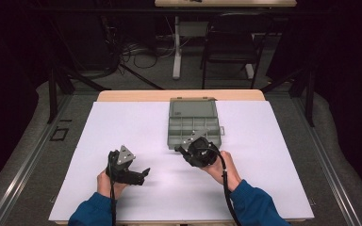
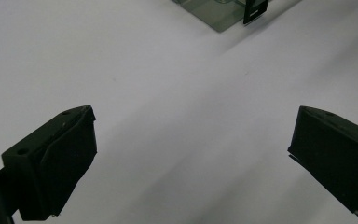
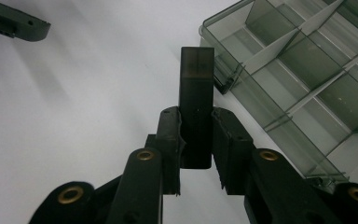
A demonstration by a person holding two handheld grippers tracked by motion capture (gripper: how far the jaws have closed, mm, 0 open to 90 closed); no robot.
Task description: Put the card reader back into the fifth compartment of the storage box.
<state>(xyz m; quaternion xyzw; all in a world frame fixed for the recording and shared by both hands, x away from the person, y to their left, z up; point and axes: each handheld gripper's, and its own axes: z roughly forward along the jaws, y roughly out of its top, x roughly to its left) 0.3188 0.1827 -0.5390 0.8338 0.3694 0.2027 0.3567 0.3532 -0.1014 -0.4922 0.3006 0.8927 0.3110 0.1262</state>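
A dark, translucent rectangular divider piece [image 3: 196, 105] is standing up between the jaws of the right hand-held gripper [image 3: 196, 140], which is clenching it on its two long sides near its lower end, so most of the piece is sticking out beyond the pads. The piece is hanging just beside the near corner of a grey-green compartment box [image 3: 307, 88], whose lid is lying open and whose inside is crossed by thin partitions. In the high view, the right hand-held gripper [image 1: 188, 149] is hovering at the near edge of the box [image 1: 193, 123], which is resting on the white surface [image 1: 264, 179]. The left hand-held gripper [image 2: 191, 154] is standing wide open with nothing between its jaws, above bare surface, well apart from the box; in the high view it [image 1: 141, 176] is sitting to the left, held by the person's left hand [image 1: 107, 182]. Judging from the low grip, the piece may be pivoting or slipping if its free end catches a box wall or partition. With the left hand-held gripper not steadying the light box, a push from the piece could be sliding it across the smooth surface or missing the slot.
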